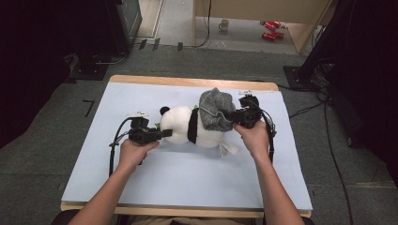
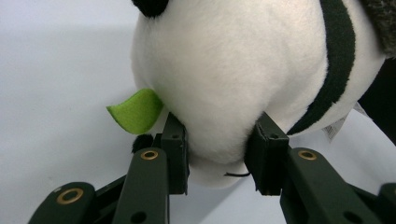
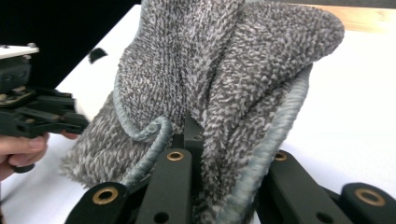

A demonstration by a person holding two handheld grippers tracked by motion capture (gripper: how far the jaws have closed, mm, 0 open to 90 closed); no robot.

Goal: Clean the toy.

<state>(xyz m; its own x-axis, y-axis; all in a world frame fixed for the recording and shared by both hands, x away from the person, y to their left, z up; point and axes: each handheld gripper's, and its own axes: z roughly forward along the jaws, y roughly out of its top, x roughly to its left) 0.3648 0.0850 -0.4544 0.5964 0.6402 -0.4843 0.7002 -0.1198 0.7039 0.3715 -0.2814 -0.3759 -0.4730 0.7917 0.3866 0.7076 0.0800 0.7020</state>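
Observation:
A white and black panda plush lies on its side in the middle of the pale sheet. My left gripper is shut on its white left end, the pads pressing into the fur beside a green felt leaf. A grey knitted cloth covers the plush's right end. My right gripper is shut on a fold of this cloth near its rolled hem, and my right gripper's tips are buried in the knit. The other hand and left gripper appear at the left of the right gripper view.
The wooden table edge runs along the back. Beyond it on the floor stand a mug and red cans. Cables trail at the right, and black equipment stands at the back left.

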